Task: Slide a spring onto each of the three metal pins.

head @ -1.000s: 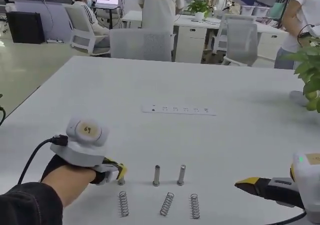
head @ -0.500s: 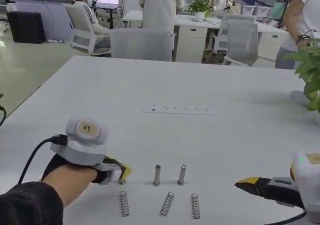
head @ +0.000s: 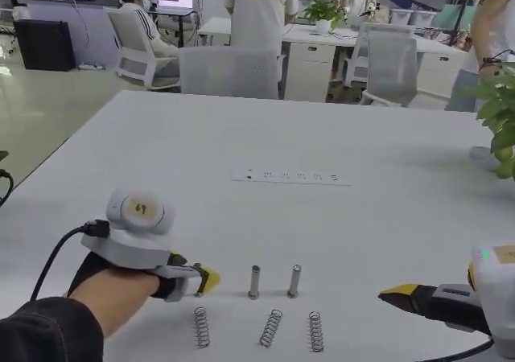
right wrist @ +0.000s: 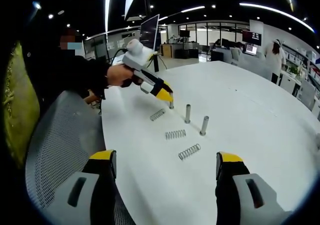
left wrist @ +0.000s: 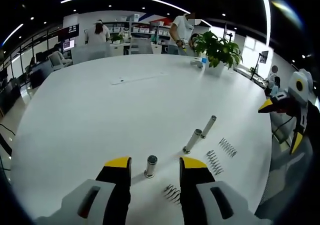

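Finds the left gripper [left wrist: 155, 162] spread partway, one yellow-tipped jaw on each side of the leftmost pin [left wrist: 150, 166], with a gap showing on both sides in the left gripper view. Pinches nothing. Shows that pin upright on the white table [head: 338, 137], in a row with the middle pin [head: 254, 282] and the right pin [head: 294, 281].

Finds the right gripper [right wrist: 166, 156] spread wide above bare table, well apart from the pins, holding and touching nothing.

Shows three springs lying flat on the table, in a row nearer the person than the pins: left spring [head: 201, 327], middle spring [head: 270, 327], right spring [head: 315, 331]. Shows each one apart from its pin, none slid on.

Hides most of the leftmost pin behind the left gripper's yellow tip in the head view. Cuts the right gripper off at the lower right edge there, with just one dark, yellow-tipped jaw reaching in. Tucks the near end of the left spring against the right-hand jaw in the left gripper view; cannot tell whether they touch.
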